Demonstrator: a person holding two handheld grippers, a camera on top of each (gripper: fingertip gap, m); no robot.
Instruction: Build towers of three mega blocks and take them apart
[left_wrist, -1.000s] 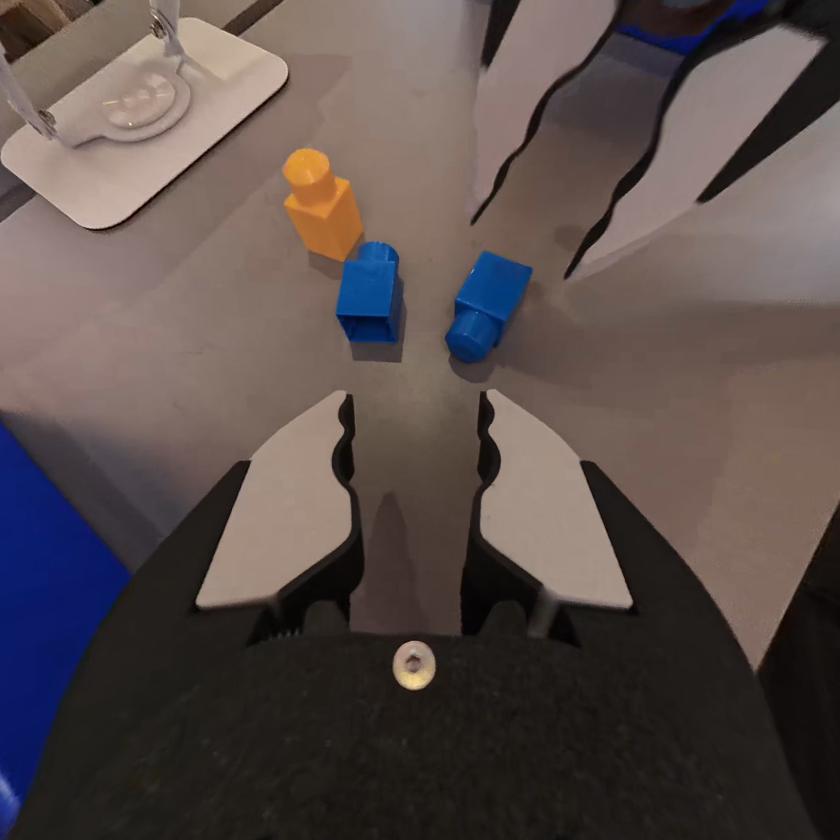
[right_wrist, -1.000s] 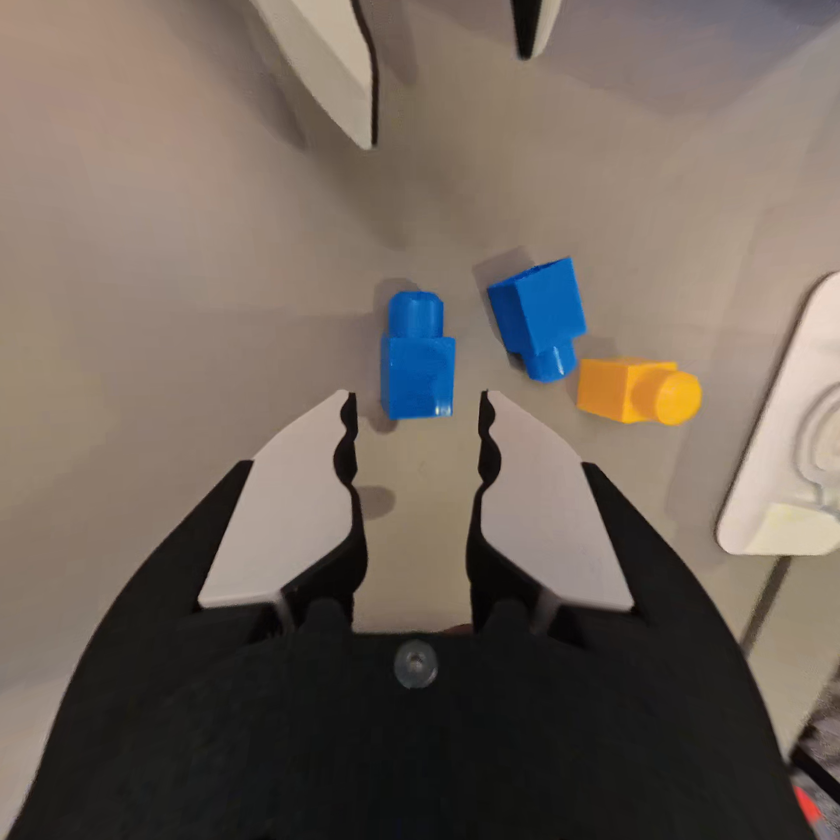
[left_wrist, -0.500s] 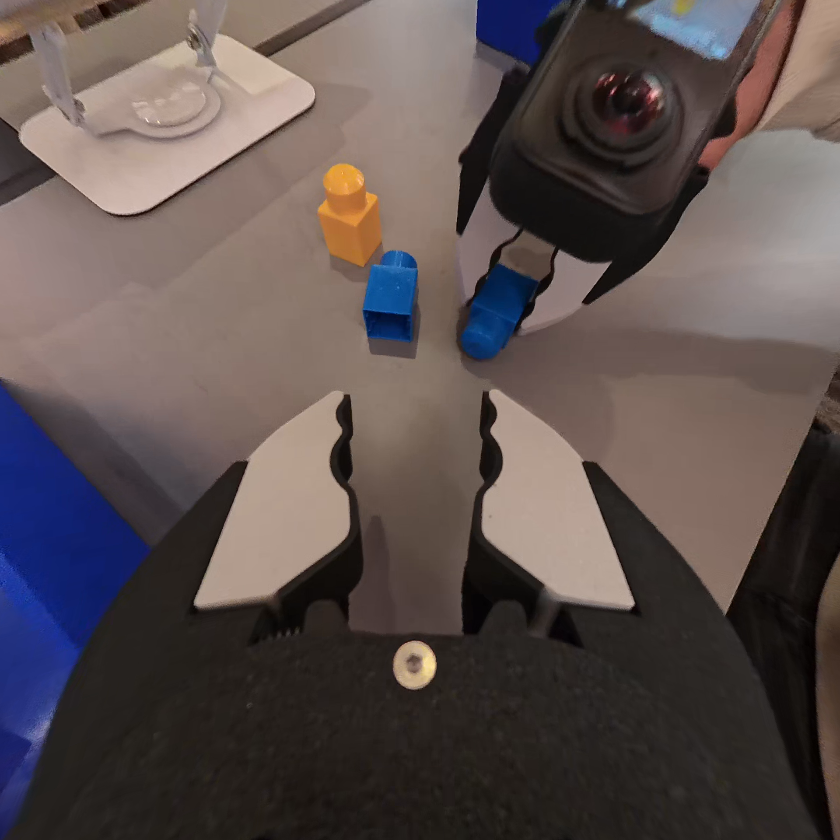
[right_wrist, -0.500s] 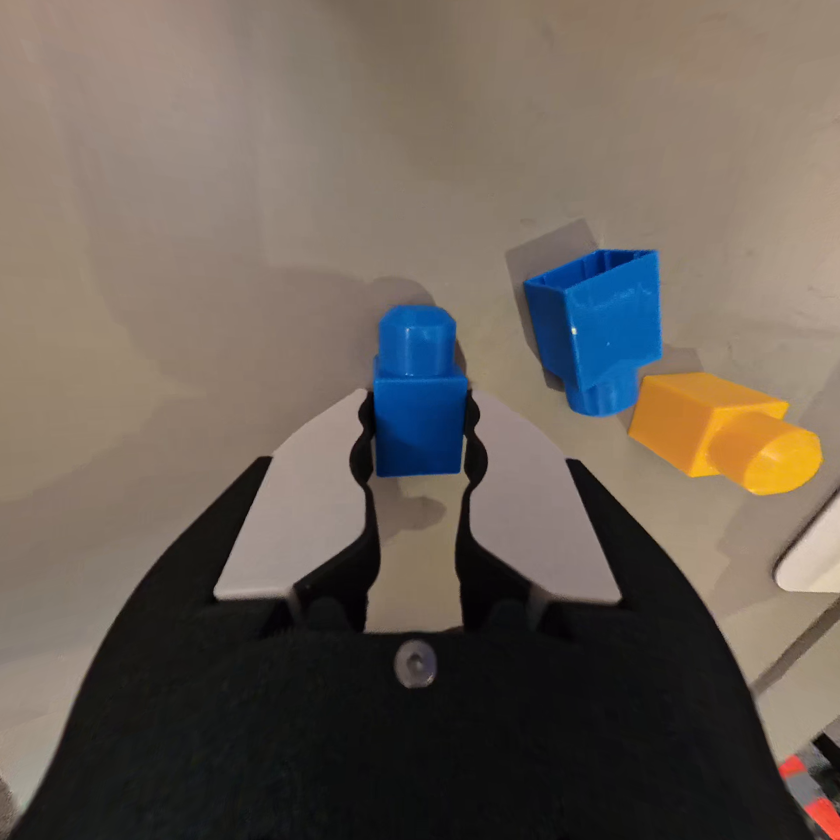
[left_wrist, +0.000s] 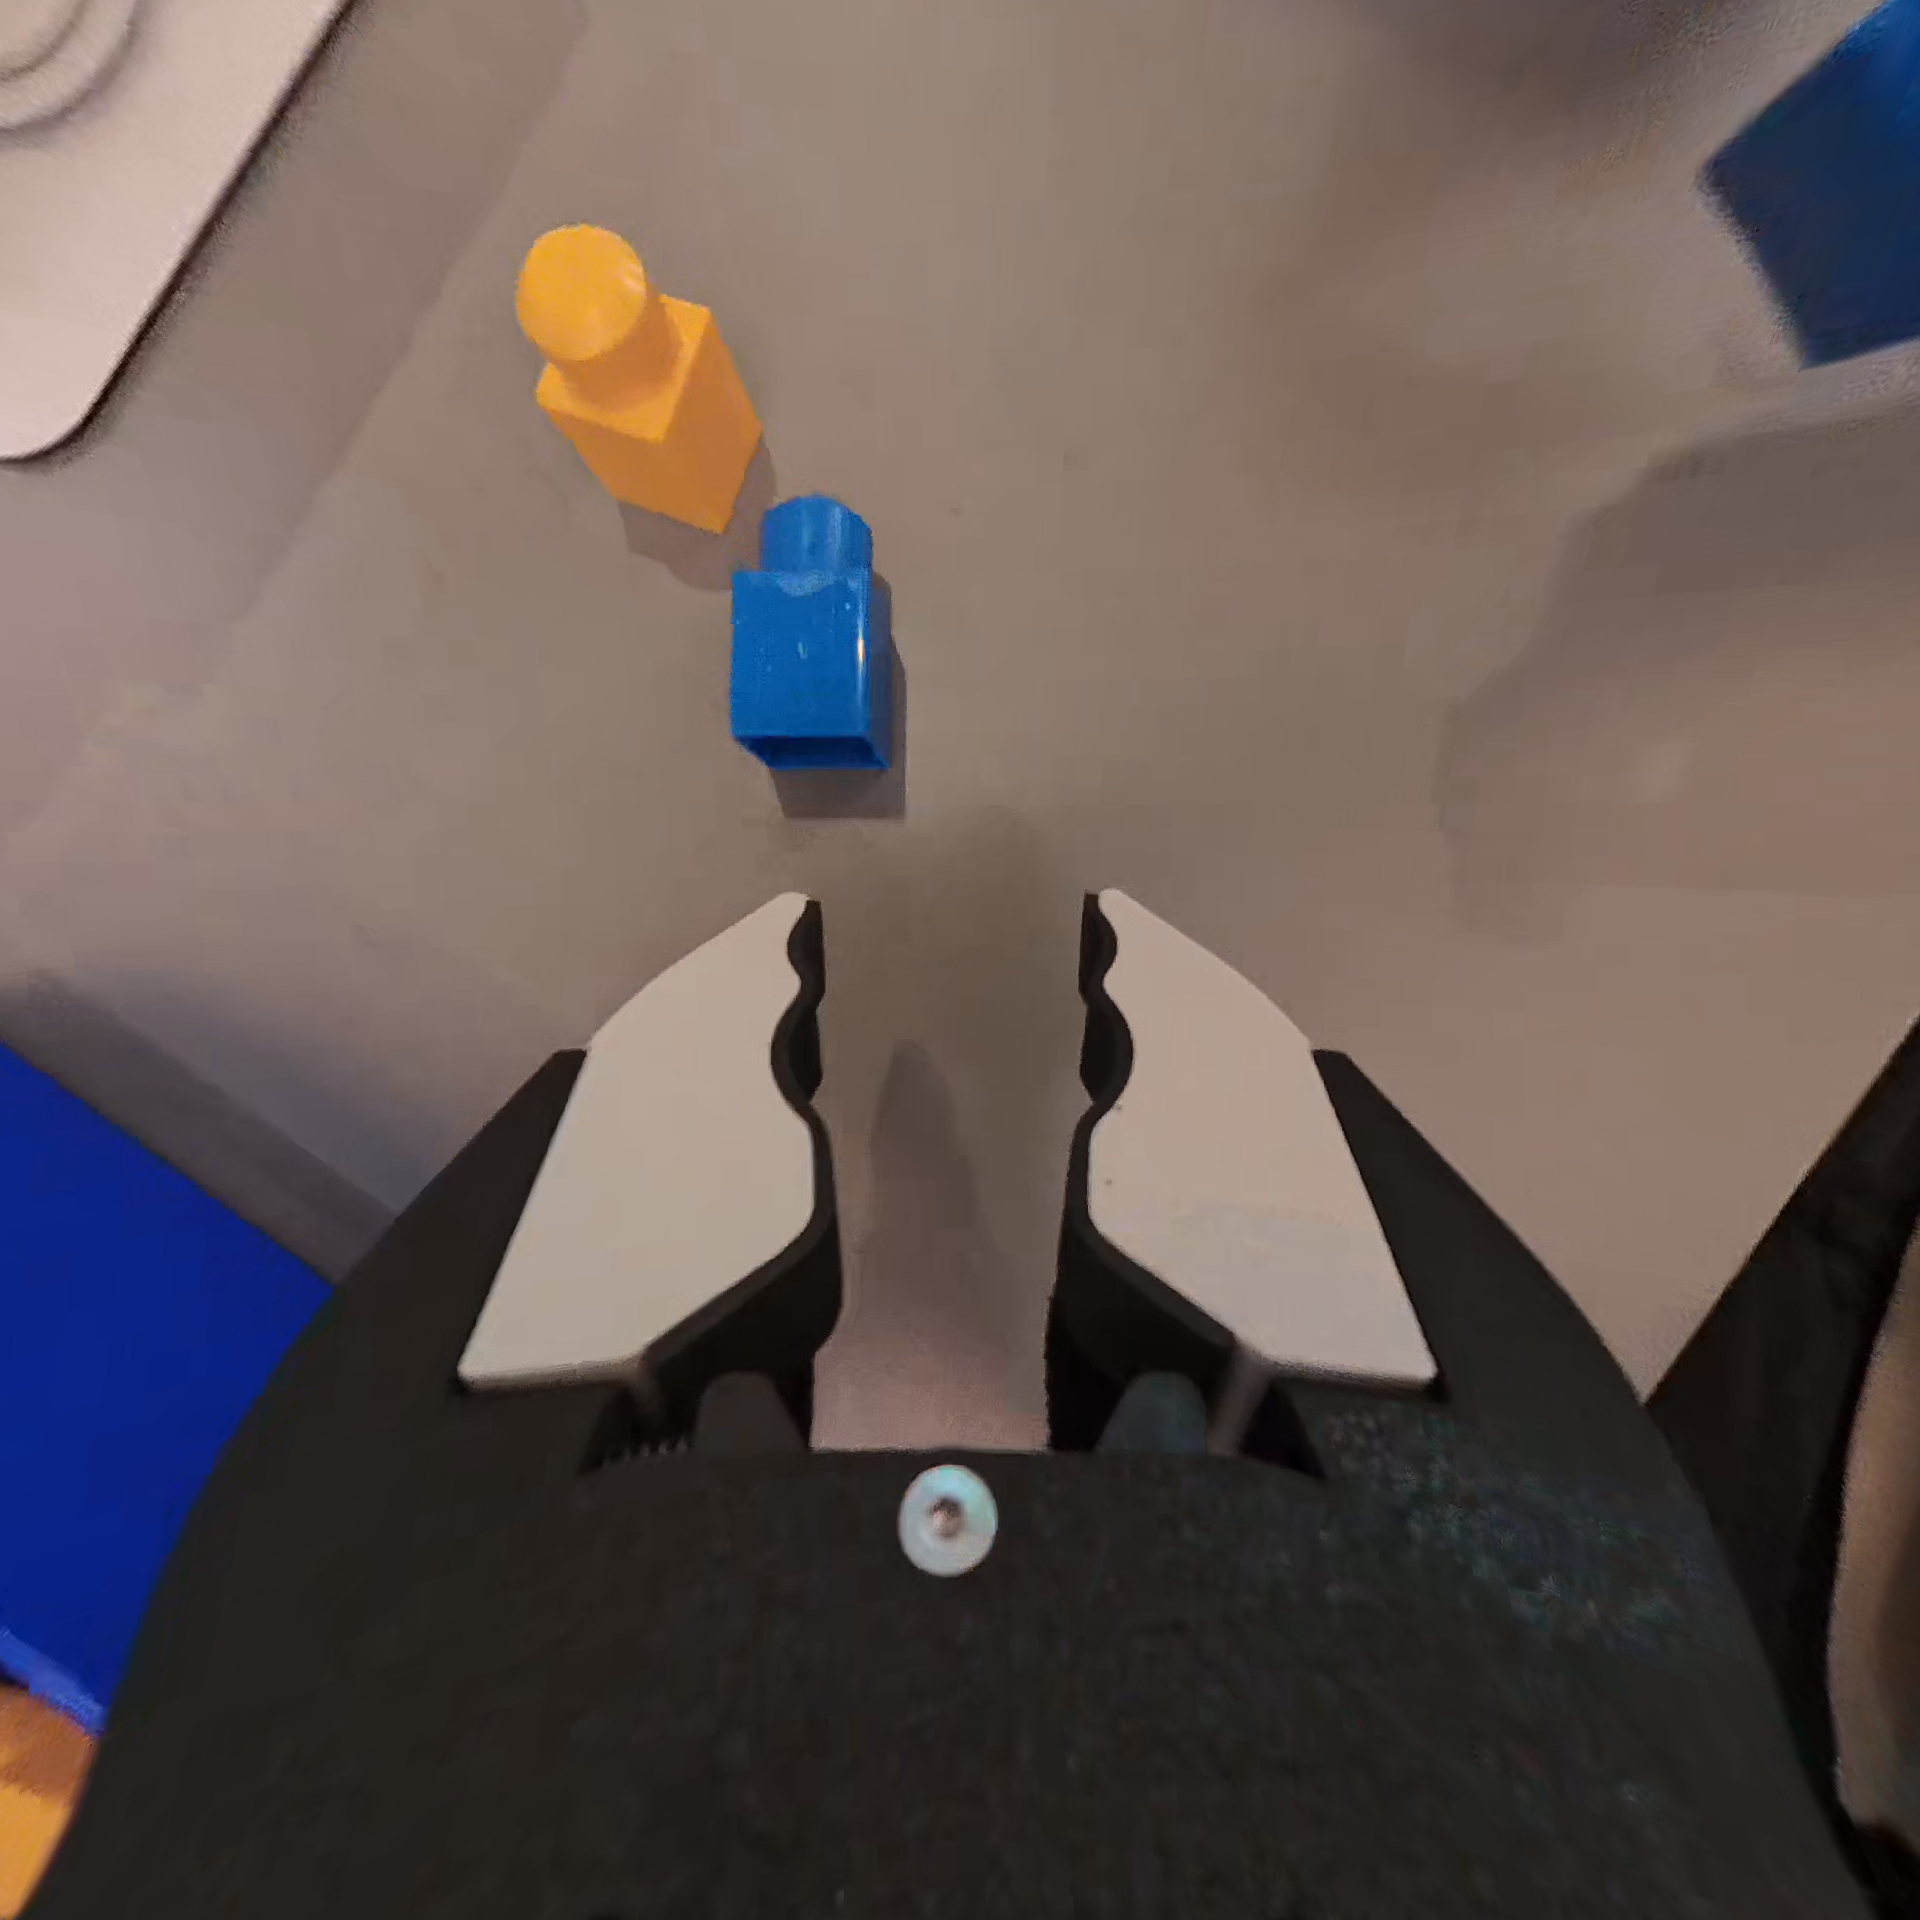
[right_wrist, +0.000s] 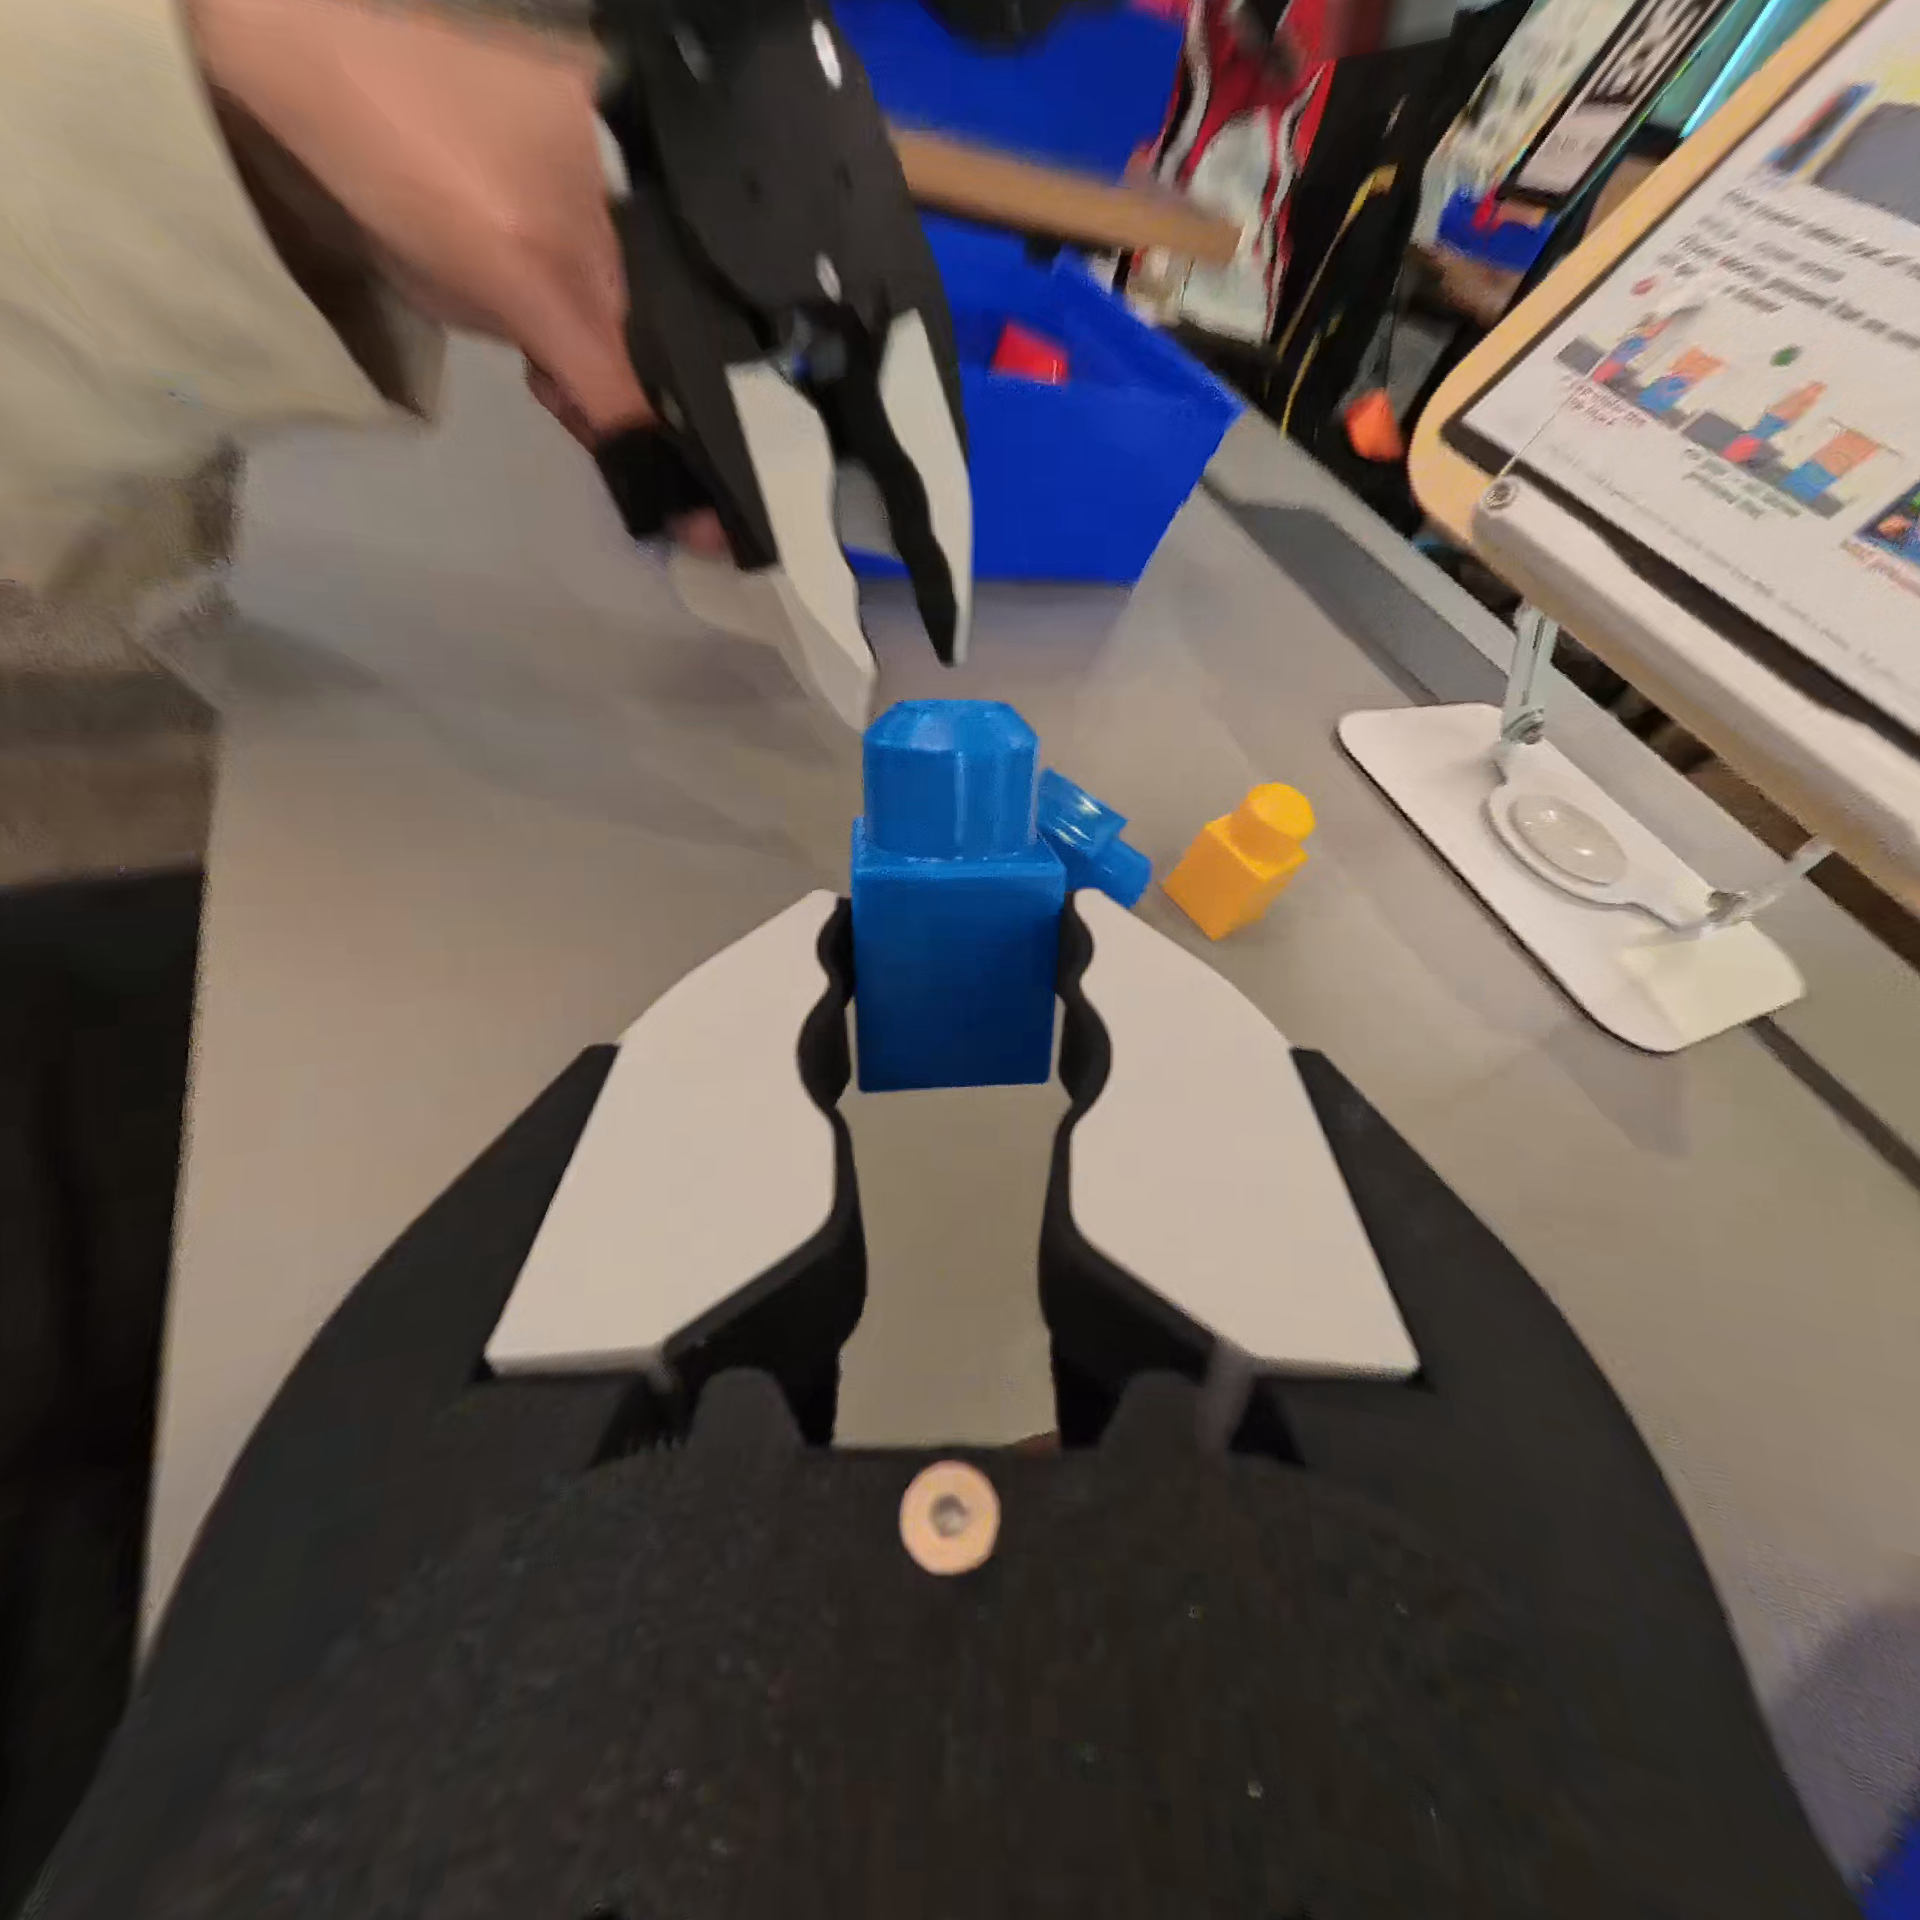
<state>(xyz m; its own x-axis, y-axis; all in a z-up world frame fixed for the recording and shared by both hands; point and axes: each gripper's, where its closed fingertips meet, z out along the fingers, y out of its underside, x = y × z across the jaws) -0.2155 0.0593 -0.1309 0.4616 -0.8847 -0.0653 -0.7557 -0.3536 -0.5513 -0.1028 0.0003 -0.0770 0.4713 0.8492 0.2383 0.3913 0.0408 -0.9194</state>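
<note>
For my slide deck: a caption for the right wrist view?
Right gripper clamps a blue block; open left gripper hovers above.

Black tool (right_wrist: 956, 997) bodies, pale grey fingers (right_wrist: 717, 1122), cream sleeve (right_wrist: 135, 239).

Soft indoor light, faint shadows under the blocks (left_wrist: 810, 665); edges blurred, wide-angle warped.

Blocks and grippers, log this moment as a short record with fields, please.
right gripper: shut on a blue block, stud pointing away from the camera
left gripper: open, nothing between its fingers
loose blue block: on its side on the grey table, just ahead of the left gripper
orange block: on its side, beyond the loose blue block
towers built: none visible
background: blue bin
</note>
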